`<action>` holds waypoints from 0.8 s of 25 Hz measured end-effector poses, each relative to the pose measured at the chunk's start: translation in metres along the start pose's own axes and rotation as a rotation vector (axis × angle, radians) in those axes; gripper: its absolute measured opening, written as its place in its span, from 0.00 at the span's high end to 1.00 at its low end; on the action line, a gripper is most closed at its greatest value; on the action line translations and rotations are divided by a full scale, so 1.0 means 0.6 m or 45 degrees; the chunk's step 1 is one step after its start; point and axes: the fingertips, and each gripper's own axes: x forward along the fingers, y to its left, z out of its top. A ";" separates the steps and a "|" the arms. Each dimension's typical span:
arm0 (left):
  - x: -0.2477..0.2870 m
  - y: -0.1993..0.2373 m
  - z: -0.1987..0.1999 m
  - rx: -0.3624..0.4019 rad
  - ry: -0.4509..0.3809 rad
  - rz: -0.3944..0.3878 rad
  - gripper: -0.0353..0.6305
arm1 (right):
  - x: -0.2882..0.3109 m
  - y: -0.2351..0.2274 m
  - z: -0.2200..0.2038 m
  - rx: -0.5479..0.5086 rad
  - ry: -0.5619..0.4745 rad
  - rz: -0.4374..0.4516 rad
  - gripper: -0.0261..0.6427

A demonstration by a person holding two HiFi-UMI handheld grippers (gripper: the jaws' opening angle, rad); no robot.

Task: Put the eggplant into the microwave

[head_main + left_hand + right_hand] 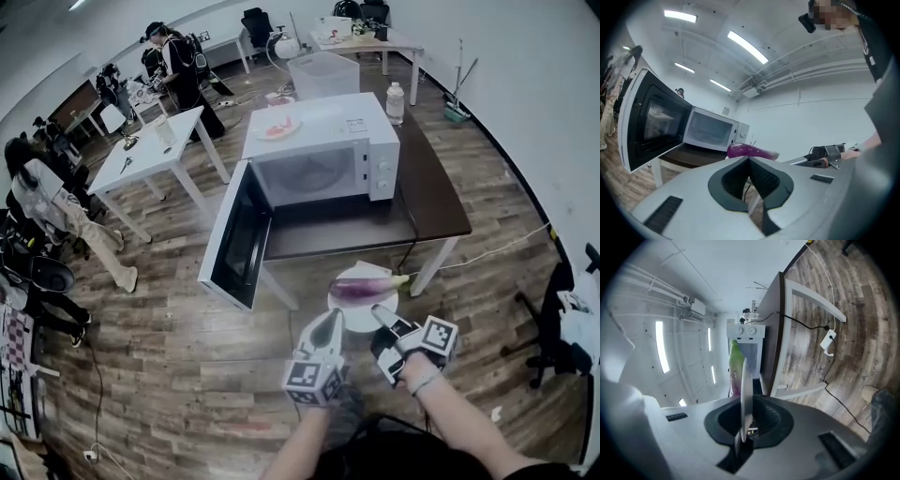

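My right claw (379,312), clamped on the rim of the white plate (360,317), held the eggplant (361,287) lying crosswise just beyond it, the open microwave (323,159) well ahead on the table (441,211); my left claw (332,321) hung beside, closed and empty.

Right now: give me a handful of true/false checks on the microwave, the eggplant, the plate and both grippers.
1. The microwave door stands open. True.
2. The eggplant is inside the microwave. False: it lies on a white plate held in the air in front of the table.
3. The right gripper is clamped on that plate's rim. True.
4. The left gripper holds the eggplant. False: its jaws are together with nothing between them, beside the plate.
5. The top of the microwave is bare. False: a small plate sits on it.
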 end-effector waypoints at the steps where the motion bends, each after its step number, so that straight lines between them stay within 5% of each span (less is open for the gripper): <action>1: 0.009 0.006 0.003 0.001 0.005 -0.005 0.94 | 0.011 0.001 0.006 0.003 -0.003 0.001 0.92; 20: 0.151 0.181 0.051 0.000 0.027 -0.036 0.94 | 0.234 0.012 0.092 0.011 -0.056 0.000 0.92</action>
